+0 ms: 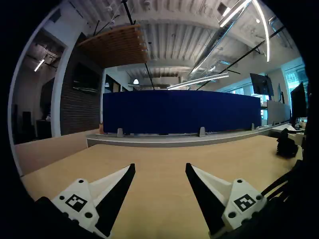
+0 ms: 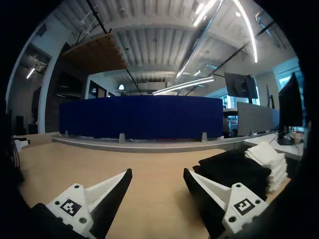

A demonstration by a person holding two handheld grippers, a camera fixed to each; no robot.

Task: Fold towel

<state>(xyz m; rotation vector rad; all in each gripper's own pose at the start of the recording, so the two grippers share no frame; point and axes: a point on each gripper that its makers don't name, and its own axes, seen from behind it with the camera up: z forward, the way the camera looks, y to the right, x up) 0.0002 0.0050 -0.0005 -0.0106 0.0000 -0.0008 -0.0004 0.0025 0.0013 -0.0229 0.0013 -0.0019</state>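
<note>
In the right gripper view, a stack of black folded towels lies on the wooden table at the right, with a stack of white folded towels just behind it. My right gripper is open and low over the table, its right finger close to the black stack. In the left gripper view, my left gripper is open above the bare wooden table, nothing between its fingers. A dark object sits at the table's far right.
A blue divider panel runs along the back of the table, on a grey ledge. Monitors stand on the desk at the right. Black cables lie at the right edge of the left gripper view.
</note>
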